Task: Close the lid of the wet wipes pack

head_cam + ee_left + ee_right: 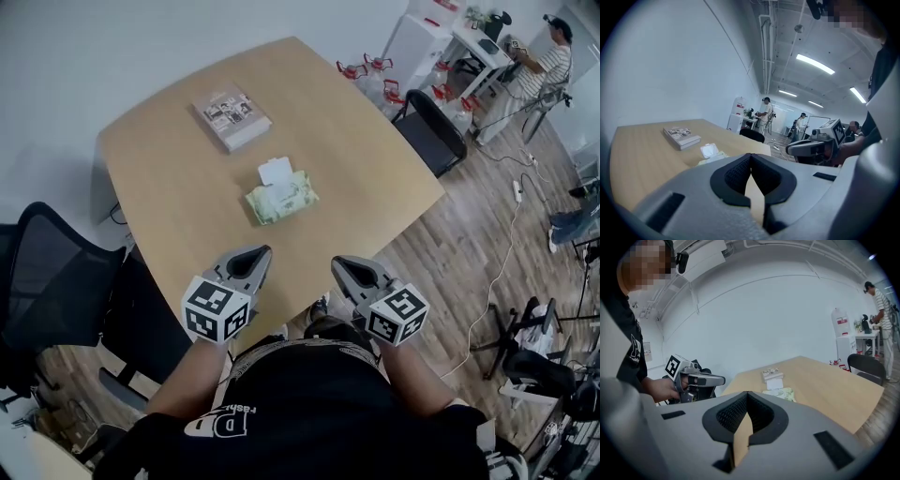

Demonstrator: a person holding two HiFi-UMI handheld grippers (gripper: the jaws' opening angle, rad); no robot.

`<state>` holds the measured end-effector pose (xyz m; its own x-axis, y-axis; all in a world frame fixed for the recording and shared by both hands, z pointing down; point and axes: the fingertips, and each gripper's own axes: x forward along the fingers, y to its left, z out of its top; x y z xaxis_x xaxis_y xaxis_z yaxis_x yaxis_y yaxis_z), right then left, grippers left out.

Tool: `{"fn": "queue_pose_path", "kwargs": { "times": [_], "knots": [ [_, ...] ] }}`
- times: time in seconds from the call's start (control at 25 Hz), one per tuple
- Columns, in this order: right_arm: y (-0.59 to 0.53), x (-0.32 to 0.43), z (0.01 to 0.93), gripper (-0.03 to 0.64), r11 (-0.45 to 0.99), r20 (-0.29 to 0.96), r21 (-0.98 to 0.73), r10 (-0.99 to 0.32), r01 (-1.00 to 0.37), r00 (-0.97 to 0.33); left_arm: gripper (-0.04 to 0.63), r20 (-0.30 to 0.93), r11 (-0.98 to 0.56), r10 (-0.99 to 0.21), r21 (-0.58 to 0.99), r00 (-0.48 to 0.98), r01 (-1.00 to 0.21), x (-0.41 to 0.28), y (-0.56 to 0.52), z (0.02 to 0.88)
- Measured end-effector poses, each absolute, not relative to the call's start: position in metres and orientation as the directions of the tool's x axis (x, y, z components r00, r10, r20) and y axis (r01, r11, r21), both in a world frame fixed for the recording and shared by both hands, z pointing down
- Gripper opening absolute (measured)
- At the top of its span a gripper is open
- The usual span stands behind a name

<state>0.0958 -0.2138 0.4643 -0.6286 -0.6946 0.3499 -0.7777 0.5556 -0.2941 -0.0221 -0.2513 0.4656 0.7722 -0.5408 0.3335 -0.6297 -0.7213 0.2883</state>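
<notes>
The wet wipes pack (283,199) is pale green and lies near the middle of the wooden table (169,187). Its white lid (276,171) stands flipped open toward the far side. The pack also shows low in the left gripper view (711,158) and in the right gripper view (782,393). My left gripper (254,254) hovers at the table's near edge, short of the pack, its jaws shut and empty. To its right my right gripper (346,265) is level with it, jaws together on nothing.
A book (232,116) lies beyond the pack near the far edge. Black office chairs stand at the left (52,272) and at the table's right side (433,129). A person (551,58) works at a desk far right. Cables run over the floor (511,234).
</notes>
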Motion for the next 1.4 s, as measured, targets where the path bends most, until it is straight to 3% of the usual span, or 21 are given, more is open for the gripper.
{"fn": "queue_pose_path", "kwargs": {
  "times": [0.92, 1.4],
  "knots": [
    [-0.334, 0.122, 0.473, 0.005, 0.692, 0.330, -0.349, -0.541, -0.633, -0.773, 0.017, 0.386, -0.637, -0.676, 0.123, 0.628, -0.761, 0.003, -0.414, 0.473],
    [-0.370, 0.147, 0.497, 0.003, 0.688, 0.344, -0.403, -0.497, -0.603, -0.797, 0.018, 0.565, -0.654, -0.607, 0.045, 0.559, -0.755, 0.017, -0.489, 0.528]
  ]
}}
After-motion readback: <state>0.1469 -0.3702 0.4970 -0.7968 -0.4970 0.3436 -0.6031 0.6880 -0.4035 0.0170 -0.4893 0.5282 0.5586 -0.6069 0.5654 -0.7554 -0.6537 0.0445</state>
